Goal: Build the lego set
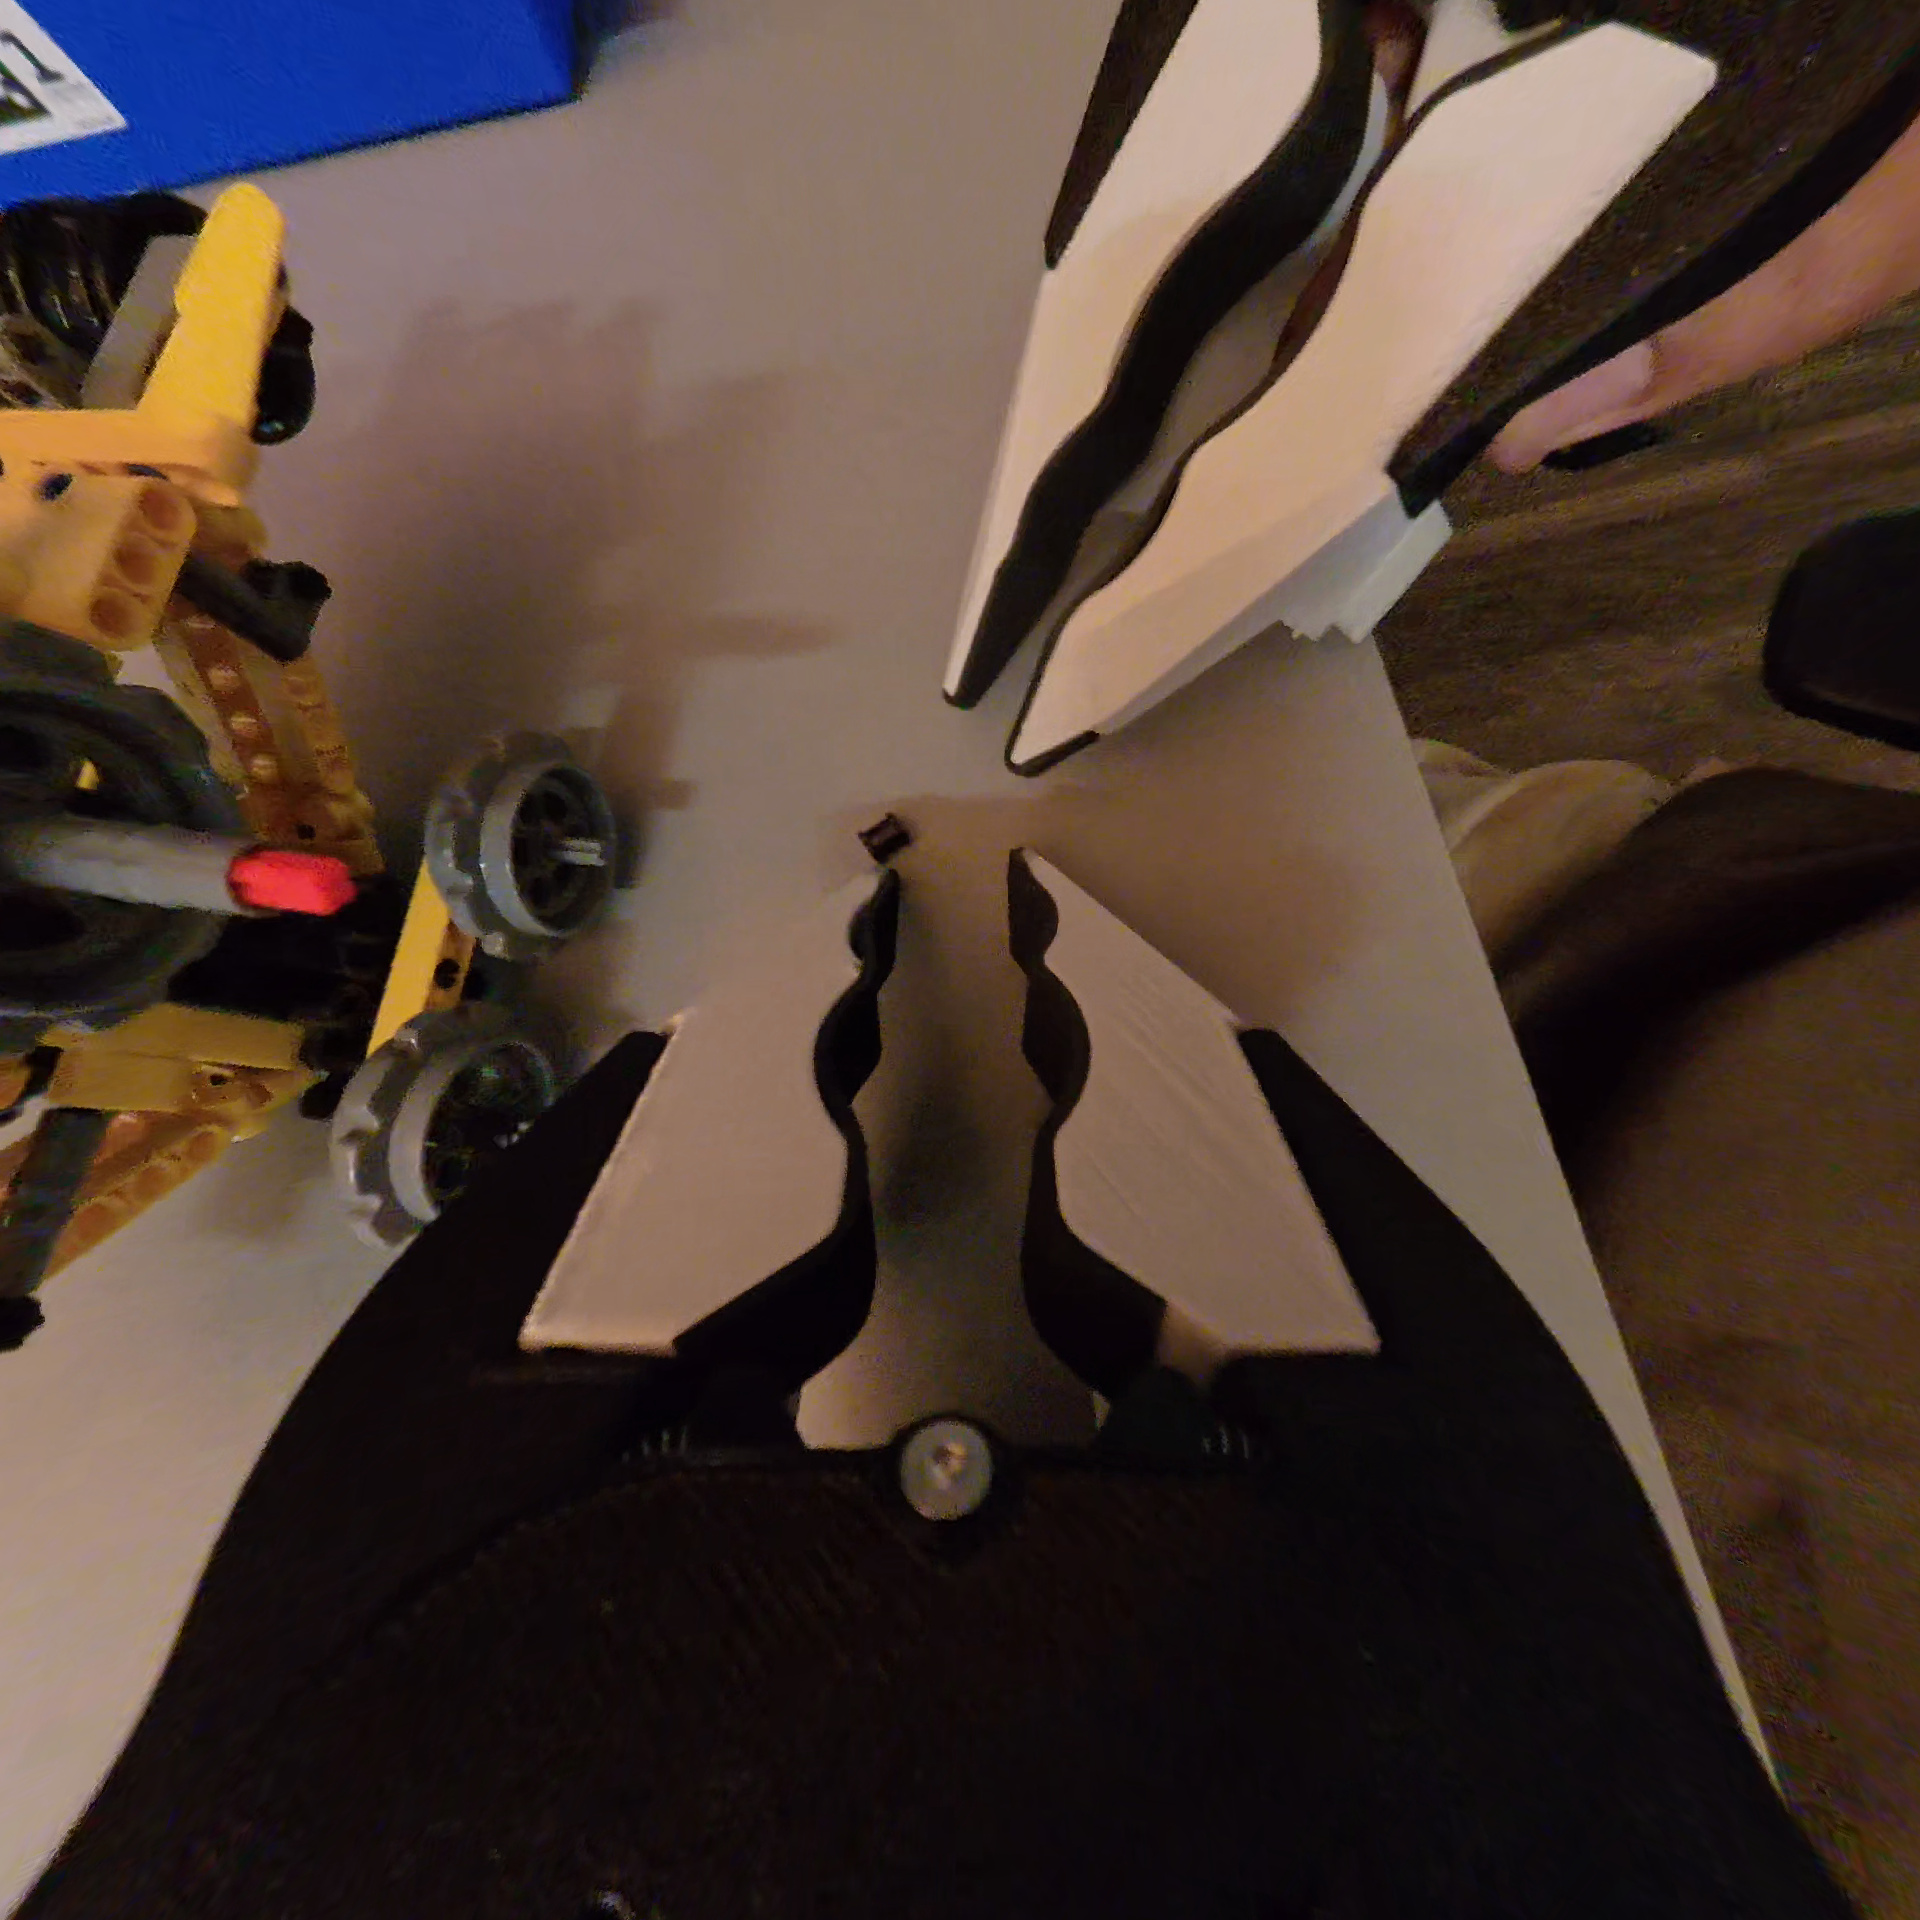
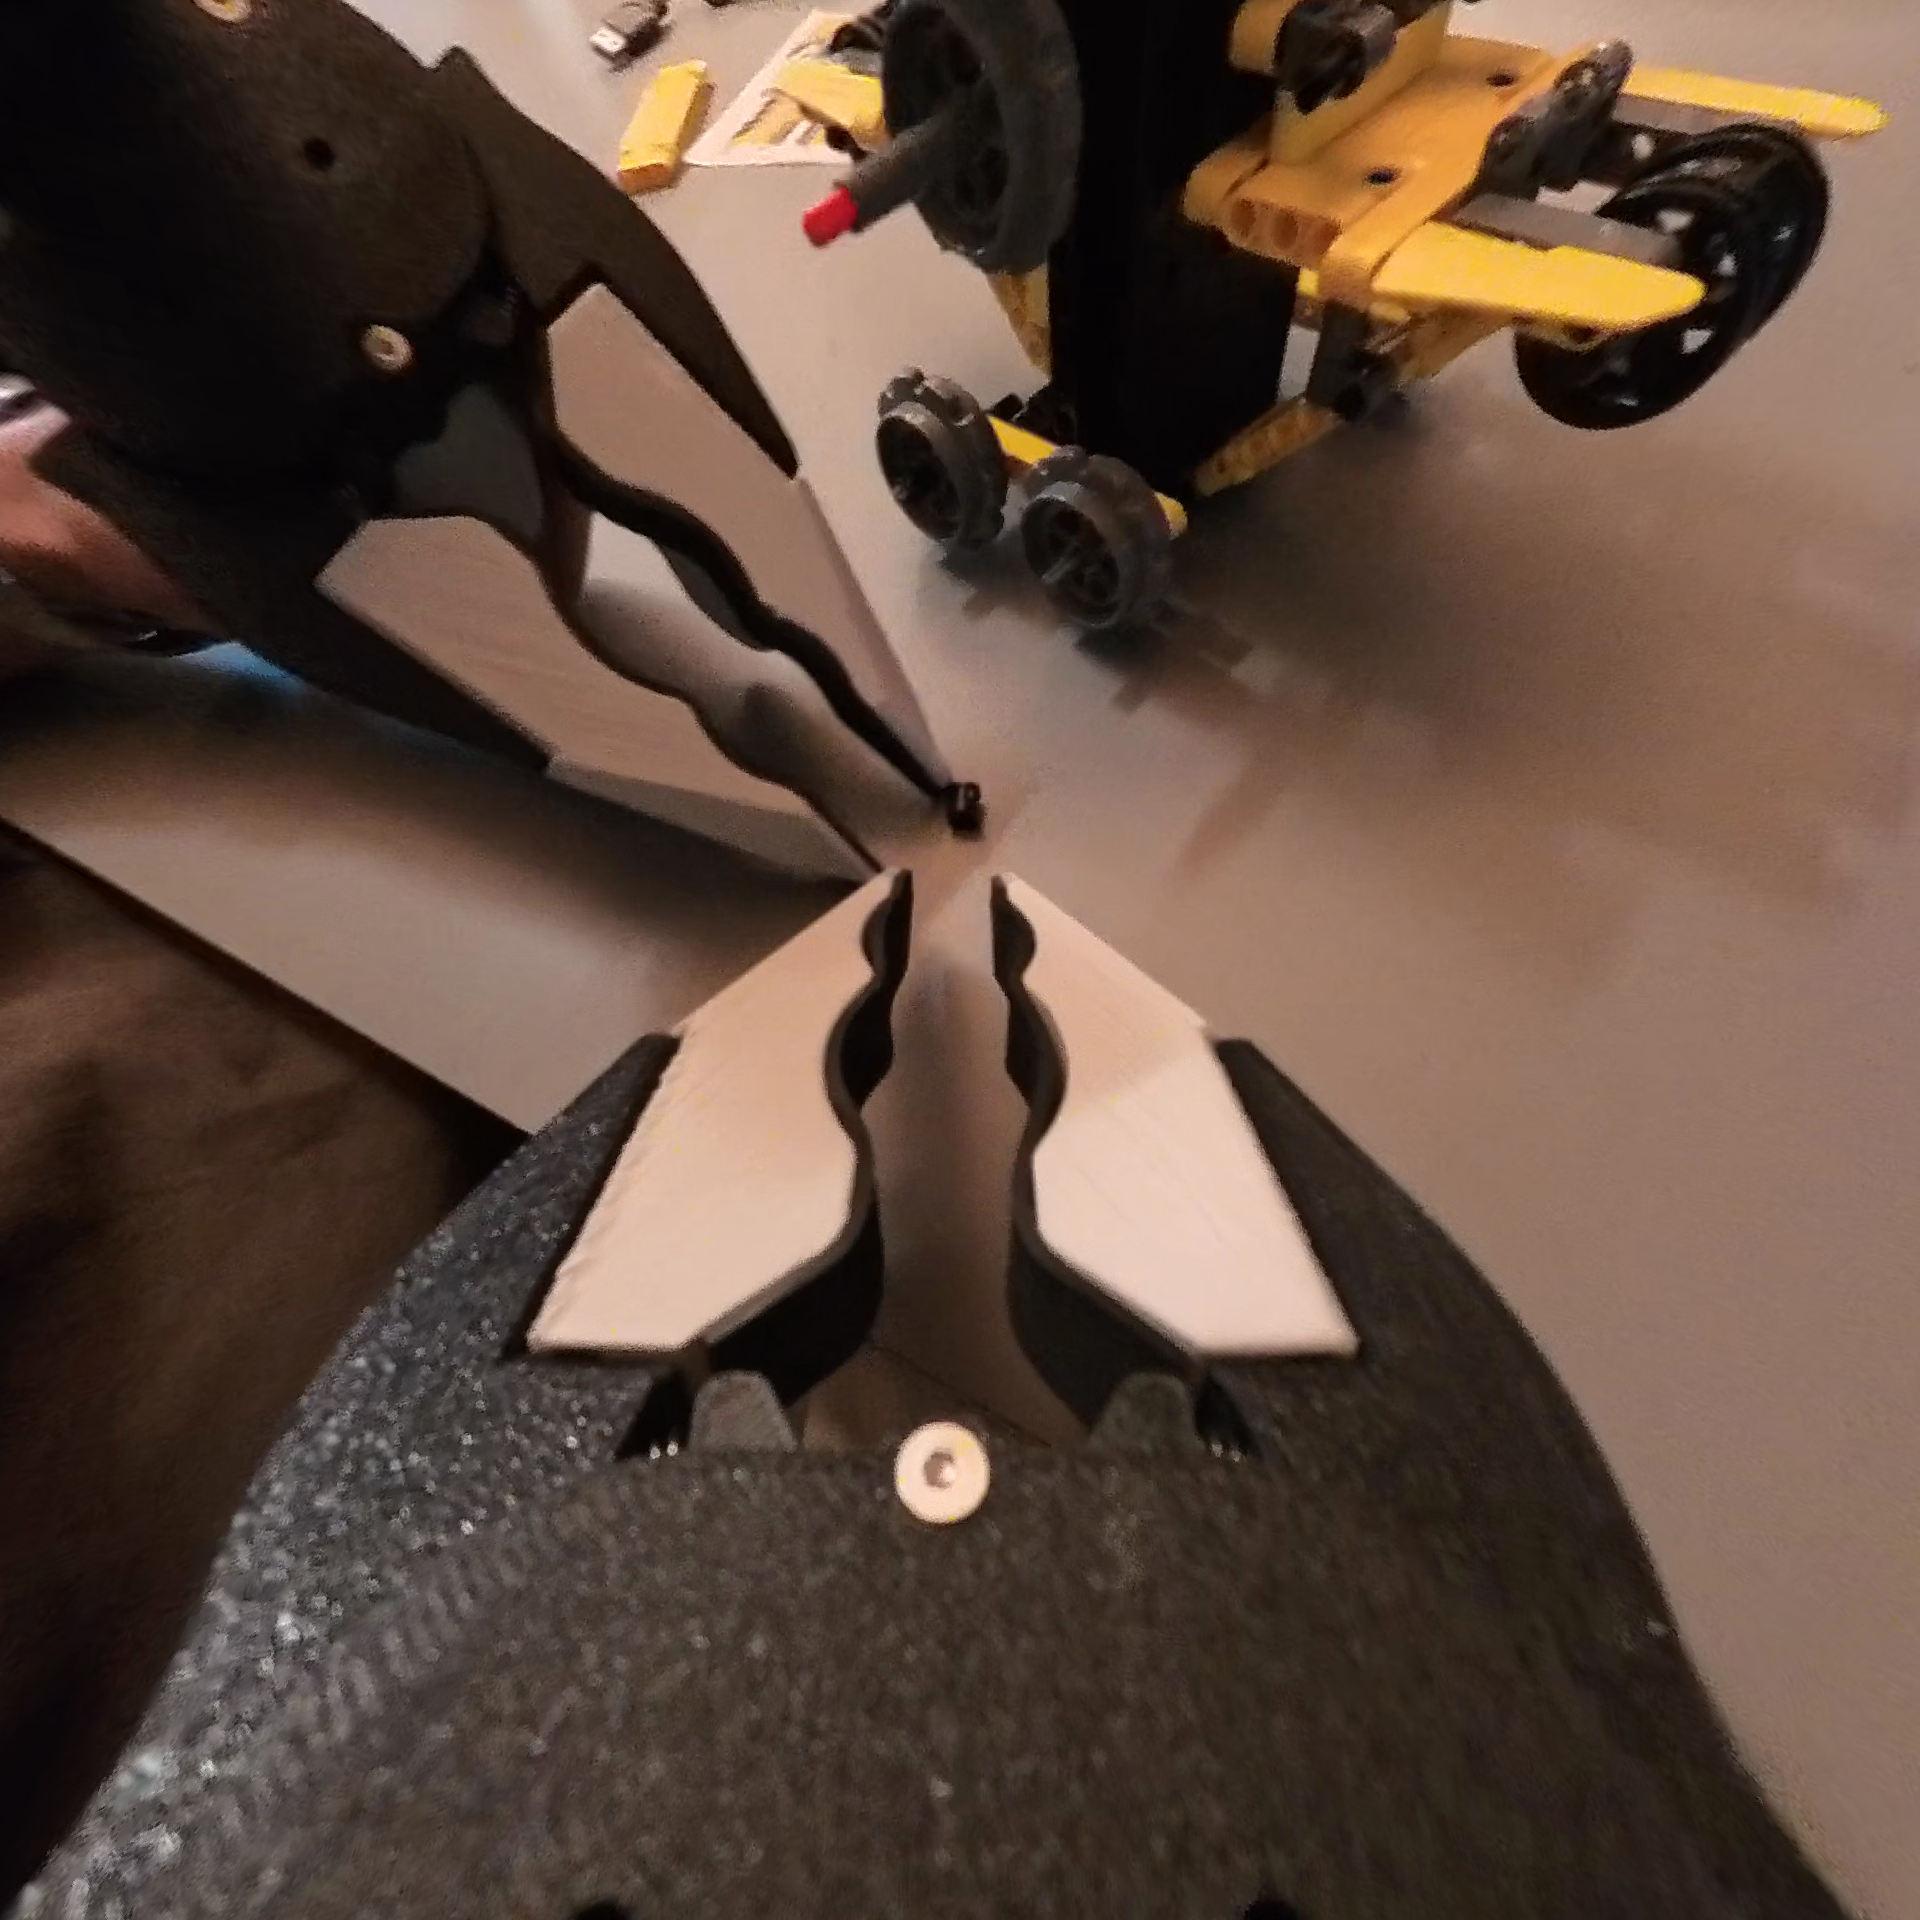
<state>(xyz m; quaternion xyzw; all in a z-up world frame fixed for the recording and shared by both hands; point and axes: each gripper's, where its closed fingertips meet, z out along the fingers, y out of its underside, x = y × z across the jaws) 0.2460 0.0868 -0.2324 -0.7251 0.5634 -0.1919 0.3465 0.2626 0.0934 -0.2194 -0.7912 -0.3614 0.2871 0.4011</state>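
Centrally, tiny black plastic connector piece (image 1: 883,834) lies on pale grey table (image 1: 727,468), near table edge, just off left claw (image 1: 951,868) fingertips. Left claw parted, empty, one tip almost touching piece. Right claw (image 2: 951,883) parted, empty, tips near piece from opposite side. Yellow-and-black toy brick vehicle with grey wheels (image 2: 1299,270) stands farther in from edge. Blue box (image 1: 291,73) toward far corner.
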